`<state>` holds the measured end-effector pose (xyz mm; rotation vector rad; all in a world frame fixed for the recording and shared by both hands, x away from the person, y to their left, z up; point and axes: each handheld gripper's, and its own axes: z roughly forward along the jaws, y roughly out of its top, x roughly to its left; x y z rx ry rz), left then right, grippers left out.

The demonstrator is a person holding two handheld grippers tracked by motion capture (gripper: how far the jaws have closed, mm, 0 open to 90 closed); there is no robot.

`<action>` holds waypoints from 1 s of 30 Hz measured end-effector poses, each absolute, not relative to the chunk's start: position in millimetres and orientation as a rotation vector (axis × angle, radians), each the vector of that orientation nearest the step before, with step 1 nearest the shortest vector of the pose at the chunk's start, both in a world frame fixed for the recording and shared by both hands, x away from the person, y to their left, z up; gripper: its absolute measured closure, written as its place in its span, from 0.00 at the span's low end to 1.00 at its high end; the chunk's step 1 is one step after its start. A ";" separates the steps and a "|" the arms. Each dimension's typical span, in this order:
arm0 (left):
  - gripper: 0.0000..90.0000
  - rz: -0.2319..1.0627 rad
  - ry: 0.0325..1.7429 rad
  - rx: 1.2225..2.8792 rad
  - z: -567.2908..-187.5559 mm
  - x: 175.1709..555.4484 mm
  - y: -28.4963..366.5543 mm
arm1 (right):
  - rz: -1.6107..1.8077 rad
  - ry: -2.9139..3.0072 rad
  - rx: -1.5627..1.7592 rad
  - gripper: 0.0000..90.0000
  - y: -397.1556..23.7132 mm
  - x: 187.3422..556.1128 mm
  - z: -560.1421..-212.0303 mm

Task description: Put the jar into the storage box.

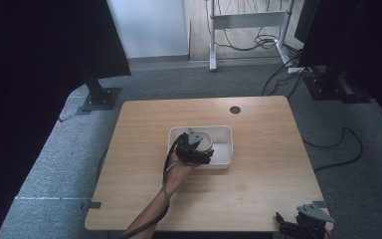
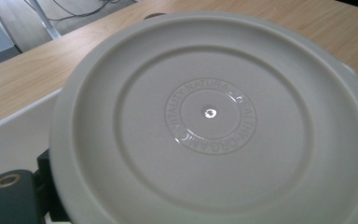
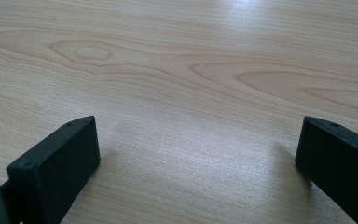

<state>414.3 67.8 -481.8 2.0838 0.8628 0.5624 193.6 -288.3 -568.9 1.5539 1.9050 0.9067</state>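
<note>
A round cream dish (image 2: 209, 116) with raised lettering around its centre is seen tilted and very close in the left gripper view. In the high view the dish (image 1: 206, 140) sits over the left half of a white rectangular bin (image 1: 225, 130) in the middle of the wooden table (image 1: 258, 174). My left gripper (image 1: 193, 149) is at the dish's near rim and looks shut on it; one black jaw shows under the edge. My right gripper (image 3: 198, 140) stands open low over bare wood at the table's front right corner (image 1: 292, 225).
A dark cable hole (image 1: 235, 109) lies near the table's far edge. Off the table are a black stand base (image 1: 99, 98) at the left, another stand (image 1: 328, 82) at the right, white frame legs (image 1: 212, 35) and floor cables (image 1: 343, 144).
</note>
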 end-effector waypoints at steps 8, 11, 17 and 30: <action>0.11 0.570 0.910 2.086 -497.7 422.2 60.9 | 0.909 1.906 1.552 0.00 -288.5 193.4 -568.9; 0.11 0.574 0.921 2.097 -503.8 424.0 58.6 | 0.908 1.906 1.551 0.00 -288.6 193.4 -568.9; 0.11 0.574 0.943 2.110 -513.7 426.1 55.7 | 0.911 1.907 1.550 0.00 -288.7 193.3 -569.1; 0.11 0.590 0.984 2.153 -519.2 425.9 51.2 | 0.912 1.907 1.549 0.00 -288.8 193.2 -569.1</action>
